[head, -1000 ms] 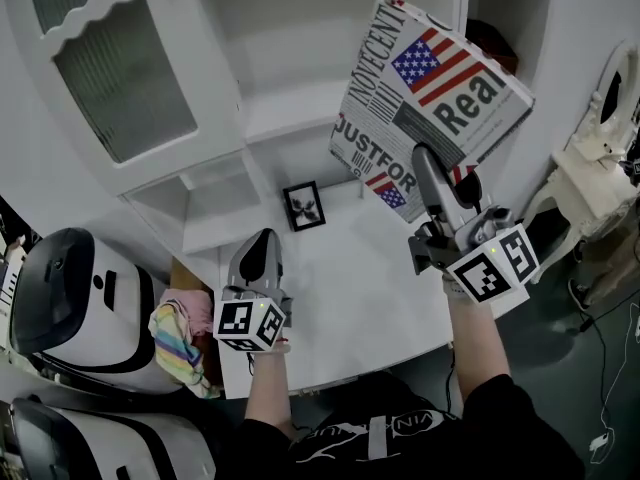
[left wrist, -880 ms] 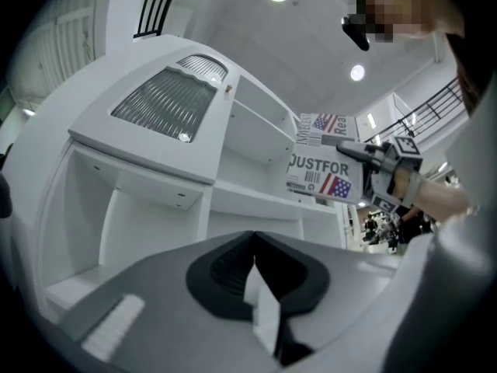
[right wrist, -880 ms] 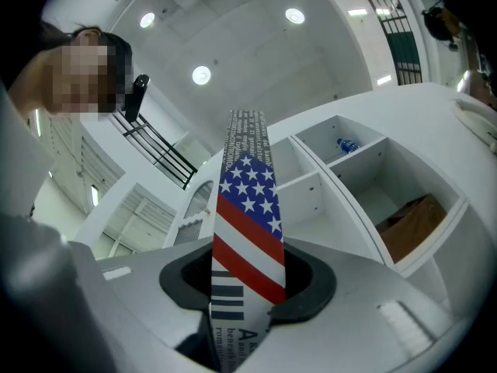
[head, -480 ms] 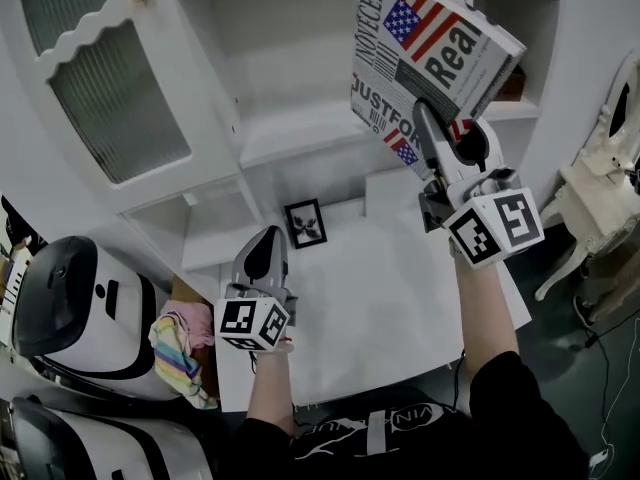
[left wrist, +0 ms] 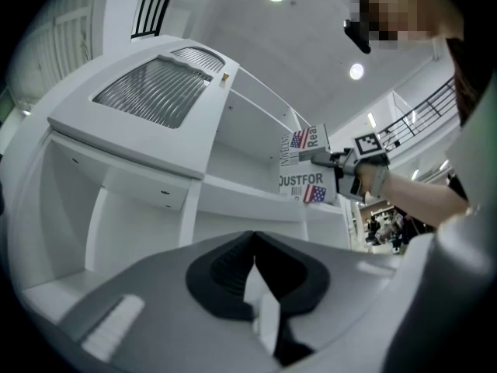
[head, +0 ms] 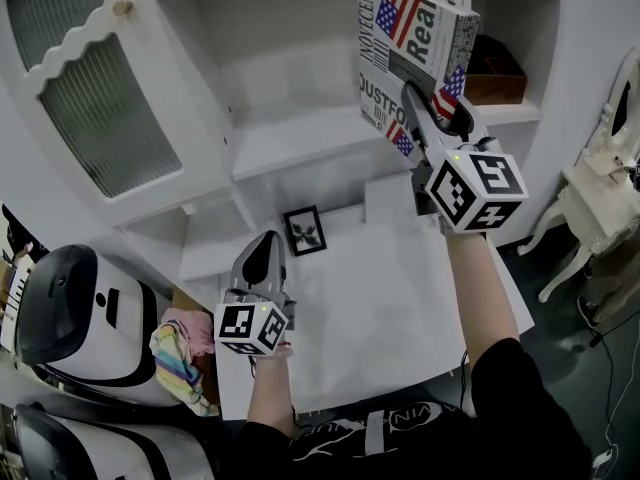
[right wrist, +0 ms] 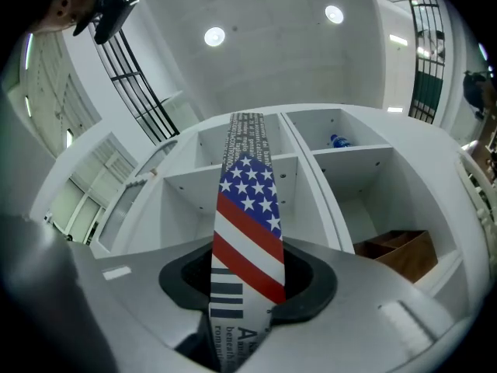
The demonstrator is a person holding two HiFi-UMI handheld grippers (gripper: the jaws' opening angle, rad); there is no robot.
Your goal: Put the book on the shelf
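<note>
Showing the book raised before the white shelf unit, the head view placed it in front of the upright divider between the middle and right compartments, well above the white table and resting on no board. The right gripper was clenched on the book's lower edge; in the right gripper view the flag-printed spine stood upright between the closed-in jaws of that gripper. A brown box sat in the right compartment, beside the book, and a blue bottle lay in the compartment above it. The left gripper hung low over the table's left part, well apart from the book, near a small framed picture standing at the back of the table. Its own view showed its jaws pressed together with nothing between them, and the book far off at the shelf front. A glazed cabinet door stood open at left, above a striped cloth.
</note>
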